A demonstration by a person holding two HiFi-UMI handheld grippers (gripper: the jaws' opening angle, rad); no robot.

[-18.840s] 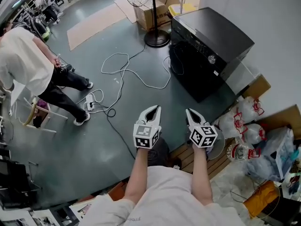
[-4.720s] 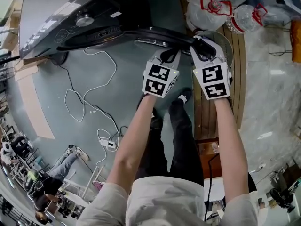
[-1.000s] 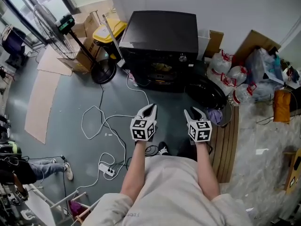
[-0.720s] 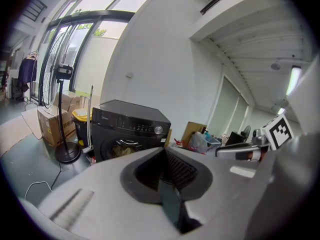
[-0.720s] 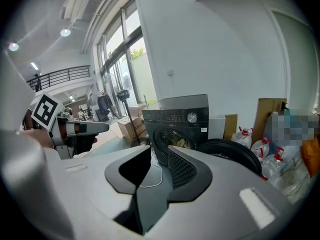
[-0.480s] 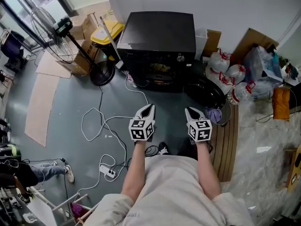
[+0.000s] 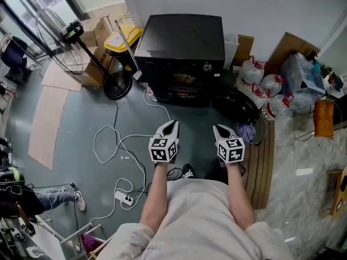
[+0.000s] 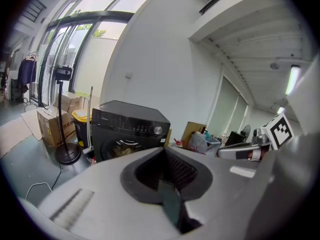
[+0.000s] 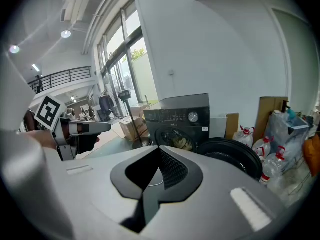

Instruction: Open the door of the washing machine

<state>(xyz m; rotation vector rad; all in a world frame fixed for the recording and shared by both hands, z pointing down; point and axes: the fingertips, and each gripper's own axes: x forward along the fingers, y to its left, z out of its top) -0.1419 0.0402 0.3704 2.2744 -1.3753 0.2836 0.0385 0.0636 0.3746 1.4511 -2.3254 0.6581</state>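
On the grey workshop floor (image 7: 81, 112), against the white wall, stands the black washing machine (image 7: 181, 37), its front turned toward us so the drum can be reached without stepping round anything. Its round door (image 7: 236, 106) hangs swung out to the machine's right, well clear of the opening, low and close to the wooden slats (image 7: 265, 161) beside it. By our reading the job of opening it is done. Through the bare drum mouth (image 7: 184, 83) we see pale laundry lying inside.

A standing fan (image 7: 59, 37) and a stack of cardboard boxes (image 7: 97, 56) crowd the machine's left side. That likely explains why the door is hinged to swing the other way, toward the knotted plastic bags (image 7: 265, 88) heaped by the wall. A white cable (image 7: 116, 142) loops loose across the floor between us and the machine, running to a power strip (image 7: 123, 196) near our feet.

We hold both tools level with each other and well back from the machine, touching nothing, a resting pose that suits a finished step rather than a reach. The left gripper (image 7: 172, 124) has its jaws pressed together with nothing between them. The right gripper (image 7: 218, 128) is likewise closed tight and empty, no handle or cloth in its grip. Both point forward and slightly down toward the open drum.
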